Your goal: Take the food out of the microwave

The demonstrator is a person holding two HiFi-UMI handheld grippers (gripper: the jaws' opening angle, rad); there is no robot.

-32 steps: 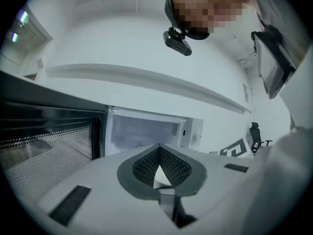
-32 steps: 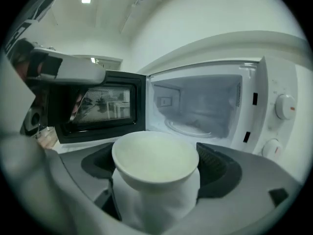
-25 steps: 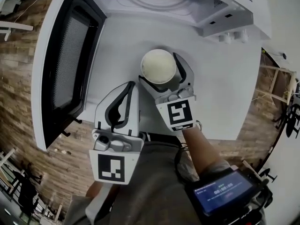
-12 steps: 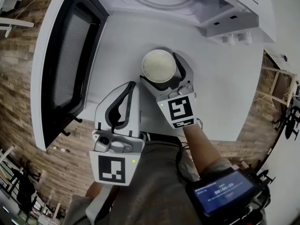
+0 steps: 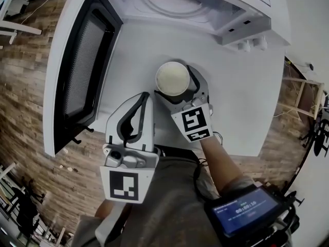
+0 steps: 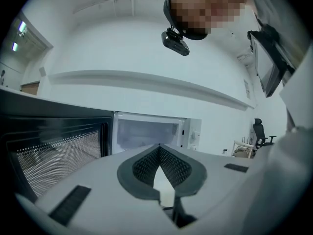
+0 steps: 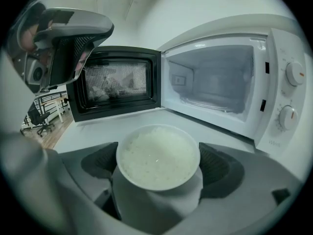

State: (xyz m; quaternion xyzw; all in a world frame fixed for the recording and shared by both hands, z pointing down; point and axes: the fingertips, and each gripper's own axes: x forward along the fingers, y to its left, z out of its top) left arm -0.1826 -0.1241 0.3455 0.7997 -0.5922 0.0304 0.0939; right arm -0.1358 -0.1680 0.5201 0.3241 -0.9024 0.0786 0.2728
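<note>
The right claw [image 7: 157, 166] was clamped on a bowl [image 7: 157, 154] of rice, one jaw pressed to each side, over the counter [image 5: 241, 96]. Just to its left, the left claw [image 5: 143, 97] had its jaws together with nothing between them. Beyond both claws stood the microwave [image 5: 190, 4], out of which the bowl had come, with its door [image 5: 85, 71] open past the left claw.

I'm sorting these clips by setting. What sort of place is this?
Probably an office or lab room, not a home kitchen: the microwave stands on a plain white table, an office chair stands in the background, and the floor is wood plank. The right gripper holds a bowl of rice.
</note>
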